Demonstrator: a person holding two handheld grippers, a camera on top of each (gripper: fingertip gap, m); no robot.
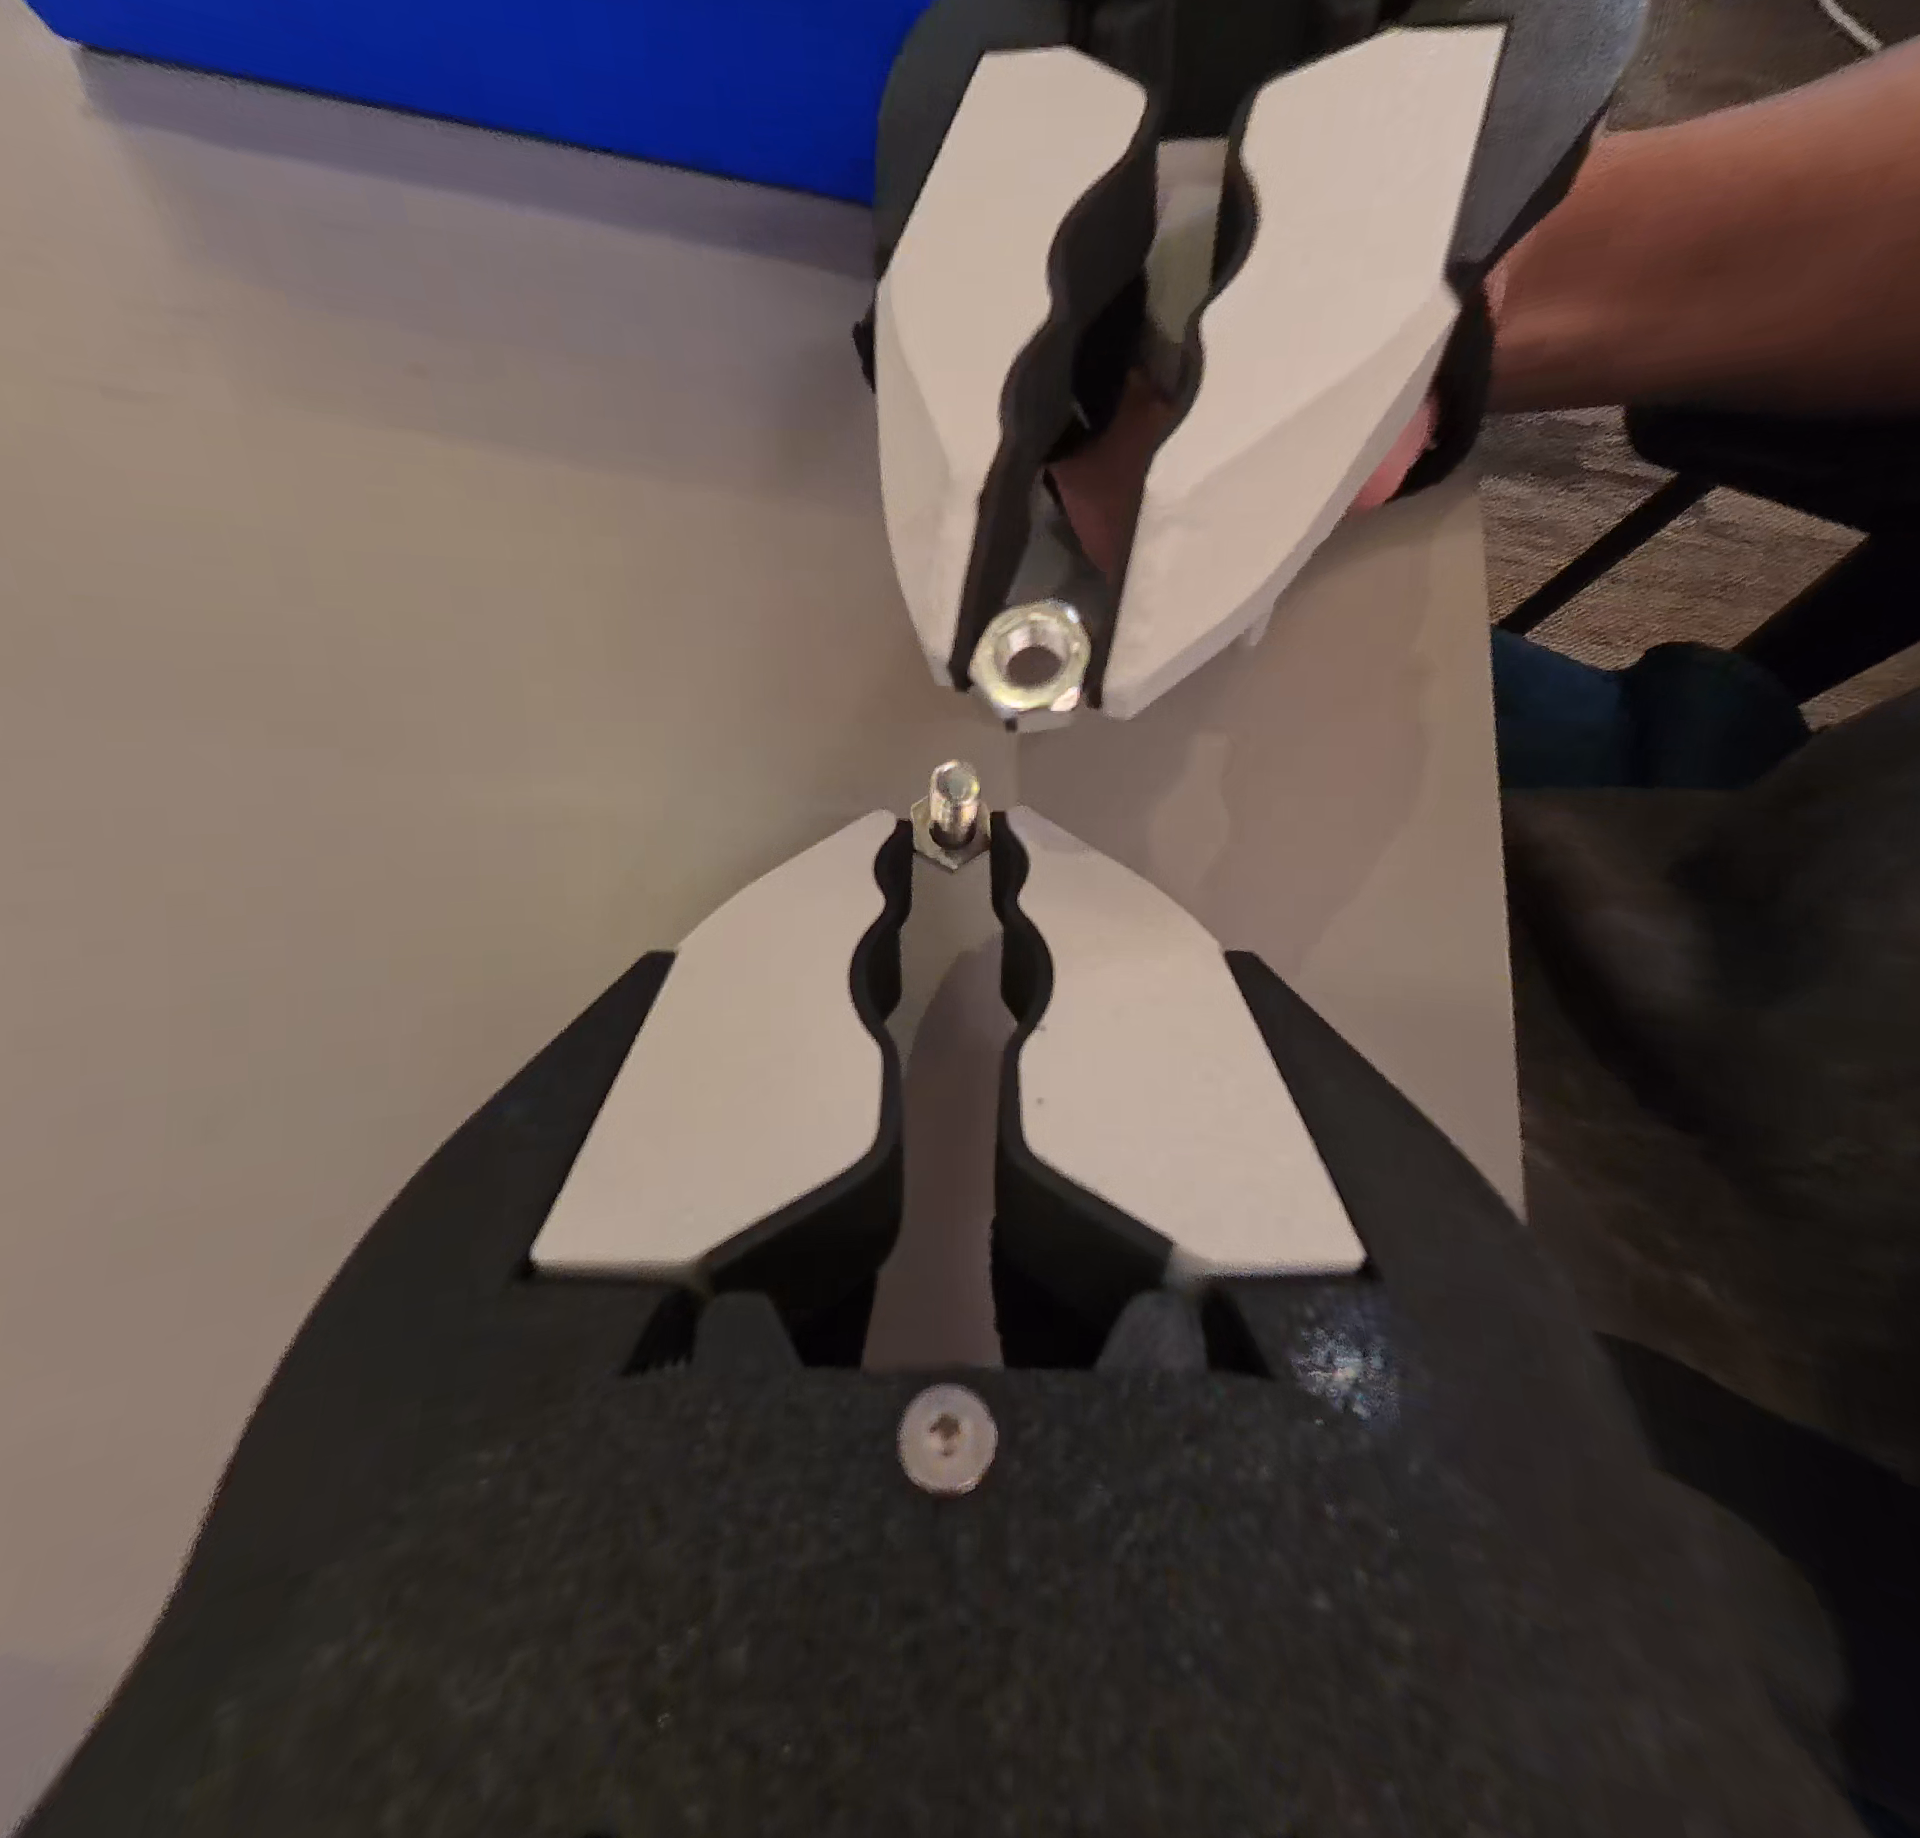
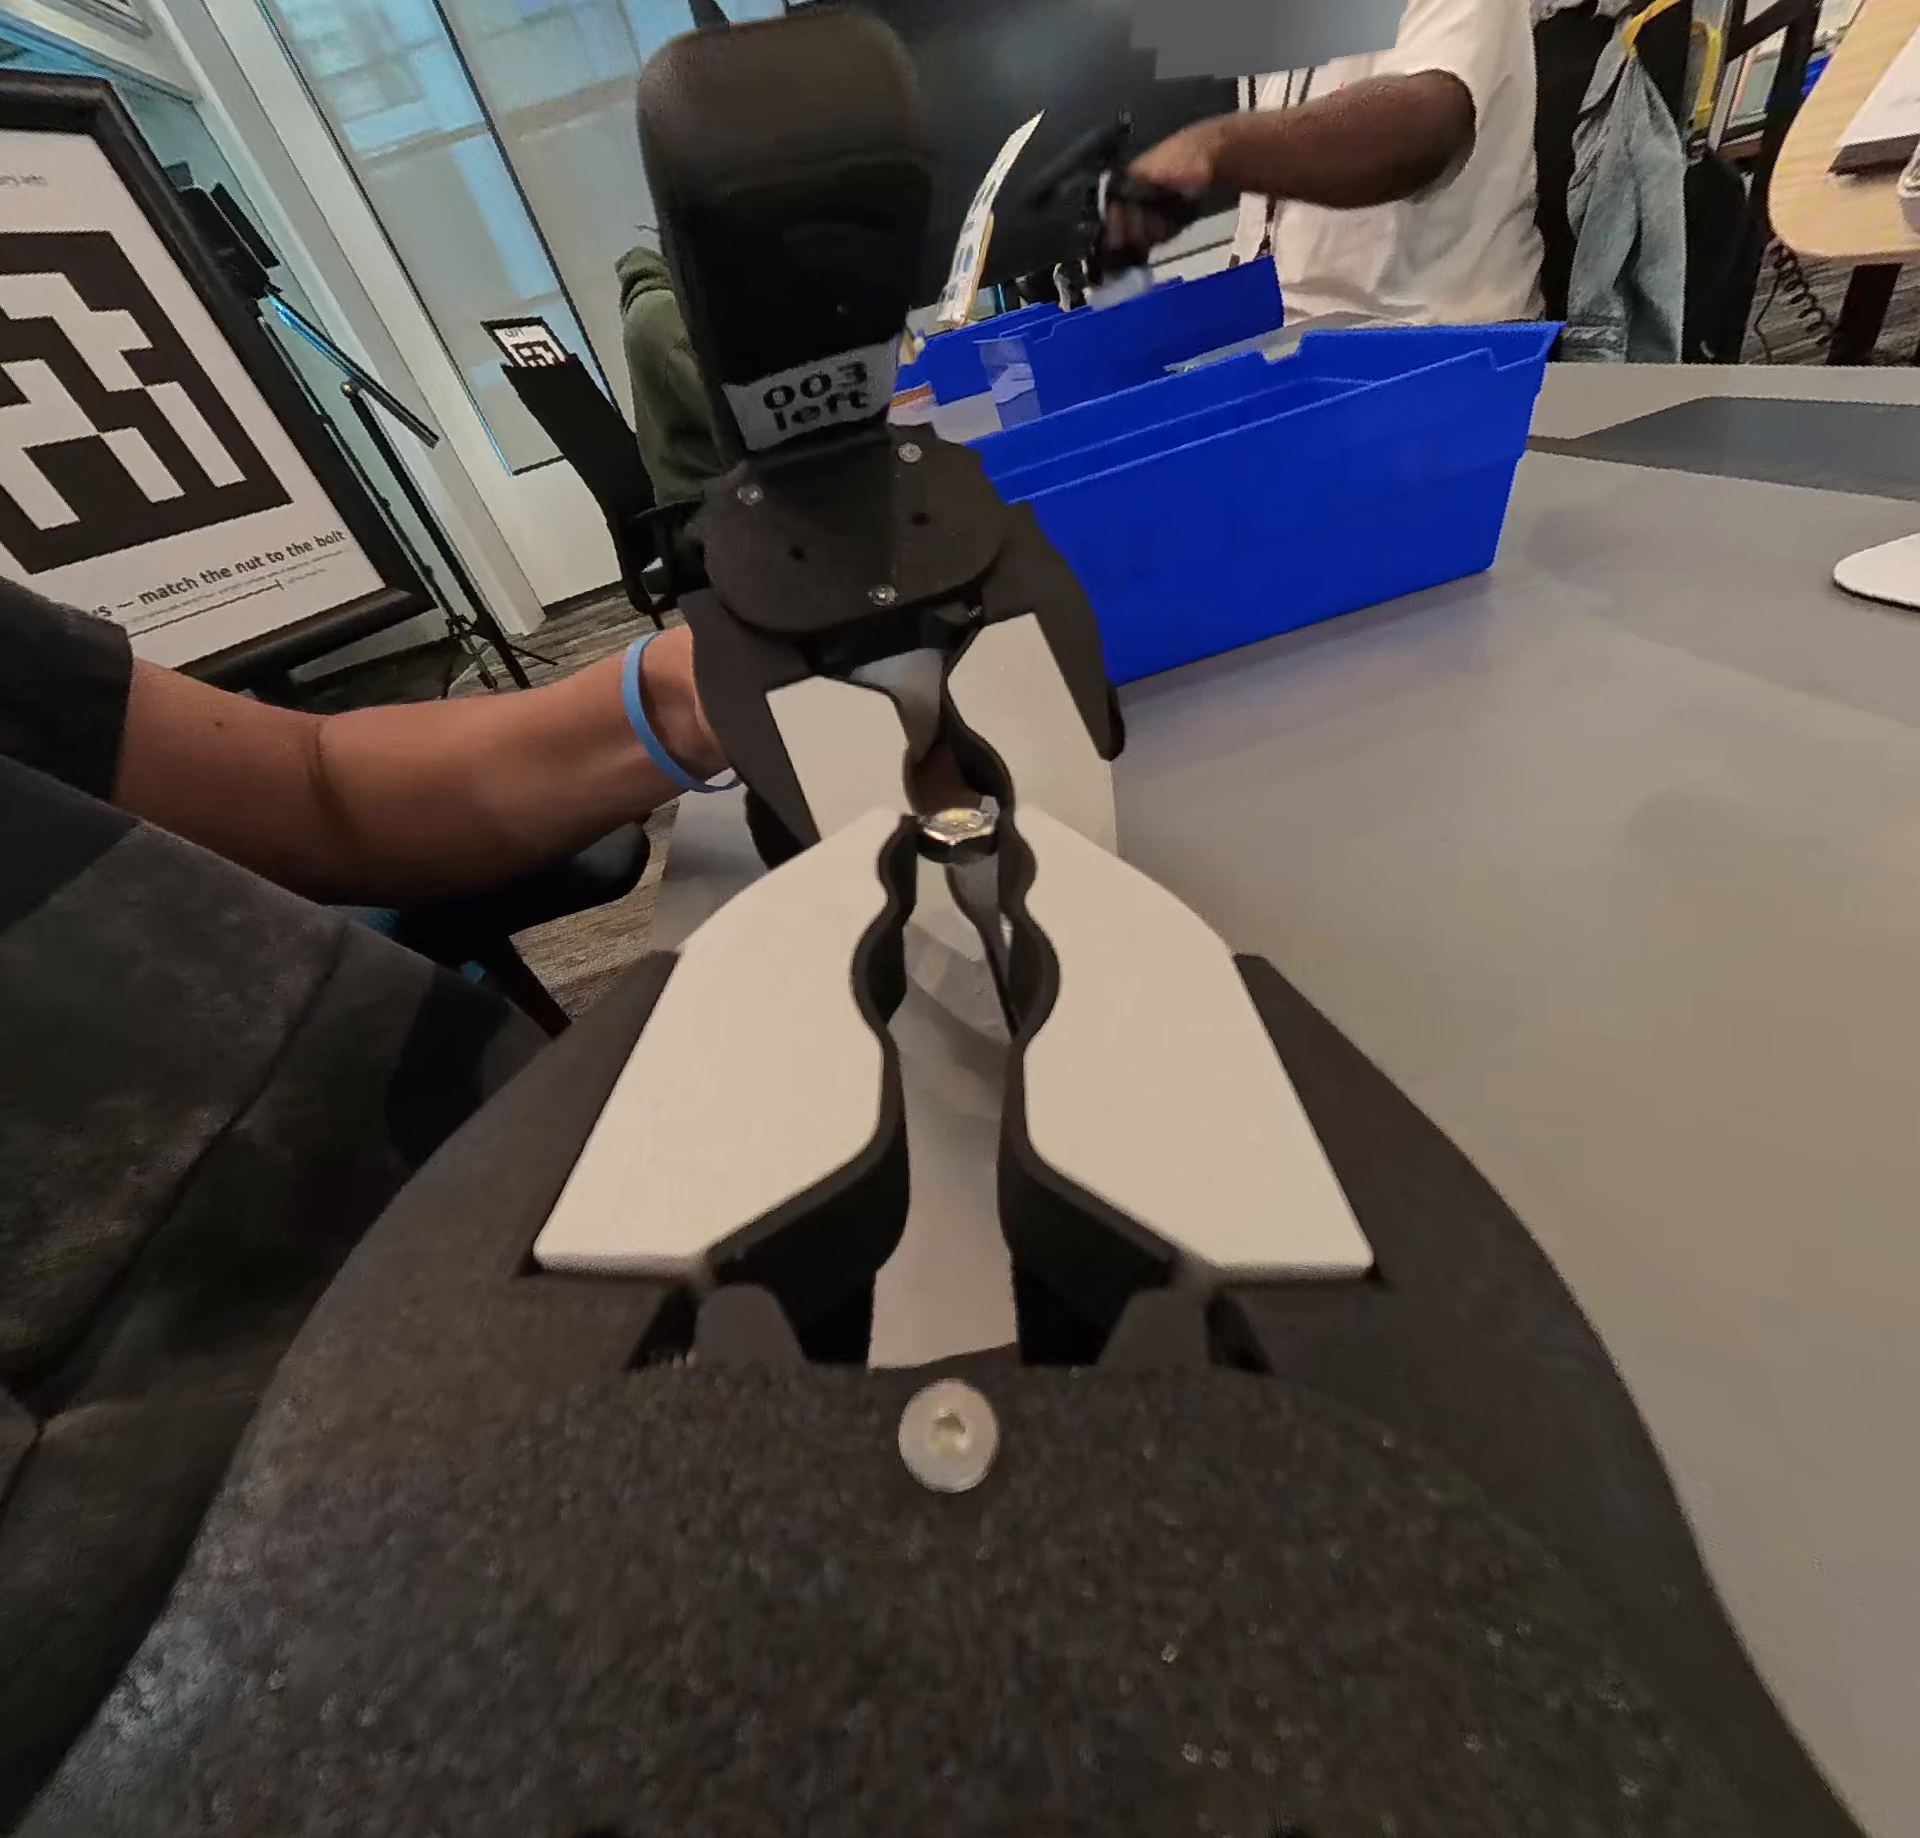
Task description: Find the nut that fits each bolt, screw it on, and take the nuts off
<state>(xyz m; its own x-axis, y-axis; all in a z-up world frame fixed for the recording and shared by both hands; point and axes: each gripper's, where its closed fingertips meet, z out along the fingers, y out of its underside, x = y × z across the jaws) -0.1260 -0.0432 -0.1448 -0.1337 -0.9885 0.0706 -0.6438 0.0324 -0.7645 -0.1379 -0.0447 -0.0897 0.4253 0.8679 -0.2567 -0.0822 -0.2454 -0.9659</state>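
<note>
In the left wrist view my left gripper [image 1: 948,834] is shut on the hex head of a small silver bolt [image 1: 951,796], with the threaded end pointing away. My right gripper [image 1: 1029,687] comes in from above, shut on a silver hex nut [image 1: 1029,666] whose hole faces the bolt. The nut sits just beyond the bolt's tip and slightly to its right, not touching it. In the right wrist view my right gripper [image 2: 951,838] holds the nut [image 2: 951,830] edge-on. The bolt is hidden behind it, and the left gripper's black body [image 2: 831,541] faces me.
Both grippers hover over a grey table [image 2: 1455,853] near its edge [image 1: 1496,853]. Blue plastic bins [image 2: 1247,500] stand at the back and also show in the left wrist view [image 1: 468,22]. A person in a white shirt [image 2: 1403,178] works at the far side. A framed marker poster [image 2: 104,417] stands at the left. There is about 5 centimeters between the tips of the two grippers.
</note>
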